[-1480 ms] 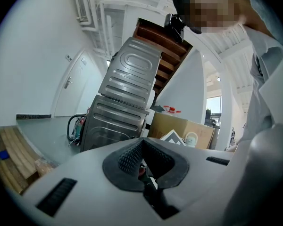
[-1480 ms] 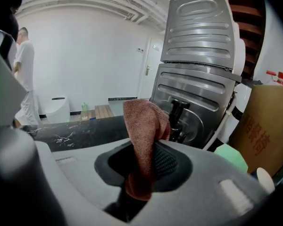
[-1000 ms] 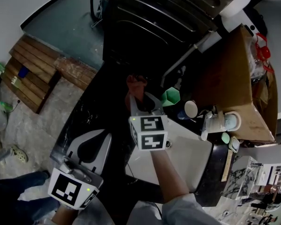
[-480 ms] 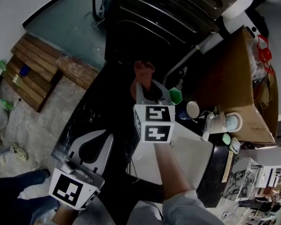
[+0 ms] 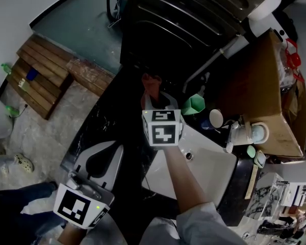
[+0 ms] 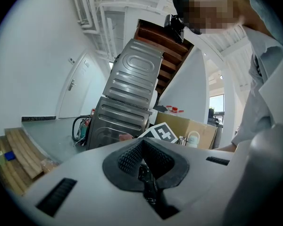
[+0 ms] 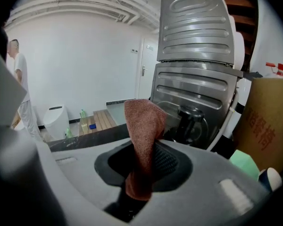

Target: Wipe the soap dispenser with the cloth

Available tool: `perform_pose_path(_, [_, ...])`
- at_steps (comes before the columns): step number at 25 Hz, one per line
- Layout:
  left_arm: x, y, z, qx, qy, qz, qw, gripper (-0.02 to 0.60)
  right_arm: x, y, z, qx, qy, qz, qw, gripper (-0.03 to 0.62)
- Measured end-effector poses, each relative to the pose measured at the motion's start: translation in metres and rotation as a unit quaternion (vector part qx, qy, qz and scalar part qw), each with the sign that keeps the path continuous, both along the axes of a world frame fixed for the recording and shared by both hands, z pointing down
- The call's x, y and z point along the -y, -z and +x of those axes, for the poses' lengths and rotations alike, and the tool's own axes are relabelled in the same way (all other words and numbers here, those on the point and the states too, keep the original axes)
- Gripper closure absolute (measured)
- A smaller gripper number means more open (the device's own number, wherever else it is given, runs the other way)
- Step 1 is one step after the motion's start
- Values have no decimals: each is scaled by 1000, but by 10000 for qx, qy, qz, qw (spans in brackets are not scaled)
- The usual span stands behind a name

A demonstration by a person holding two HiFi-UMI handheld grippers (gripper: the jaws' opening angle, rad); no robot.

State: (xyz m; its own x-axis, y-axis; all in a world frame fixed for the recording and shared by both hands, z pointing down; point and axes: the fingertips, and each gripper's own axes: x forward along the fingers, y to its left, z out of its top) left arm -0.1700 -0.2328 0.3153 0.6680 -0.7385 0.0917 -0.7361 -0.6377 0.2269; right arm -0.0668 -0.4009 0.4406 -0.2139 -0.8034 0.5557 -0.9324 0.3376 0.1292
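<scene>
My right gripper [image 5: 155, 99] is shut on a reddish-brown cloth [image 5: 152, 82] over the black counter. In the right gripper view the cloth [image 7: 142, 126] stands up from between the pads of that gripper [image 7: 142, 163]. Just past it and slightly right stands the black pump soap dispenser [image 7: 191, 120], apart from the cloth. In the head view the dispenser is lost against the dark counter. My left gripper [image 5: 105, 155] hangs low at the left, shut, with nothing in it; the left gripper view shows this gripper [image 6: 141, 157] with its pads together.
A ribbed metal appliance [image 5: 178, 19] stands behind the counter. Right of the cloth are a green cup [image 5: 194, 104], a white cup [image 5: 215, 118], a white sink basin [image 5: 206, 165] and a cardboard box [image 5: 255, 86]. A wooden pallet [image 5: 38, 80] lies on the floor at left.
My right gripper pushed the cloth forward towards the appliance, then drew it back a little. The left gripper has stayed where it was.
</scene>
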Motion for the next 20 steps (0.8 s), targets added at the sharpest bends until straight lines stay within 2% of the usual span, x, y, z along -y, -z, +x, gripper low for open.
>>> perform_pose_path(12, [-9, 1, 17, -55, -173, -4, 9998, 578, -28, -8, 45, 143, -470, -158, 9987, 516])
perform_pose_path(17, [-15, 2, 30, -49, -295, 27, 9995, 578, -40, -7, 68, 119, -683, -116, 9975, 516])
perform_pose_path(20, [-20, 3, 38, -36, -356, 24, 9994, 578, -48, 0, 79, 273, -795, 30, 9965, 516])
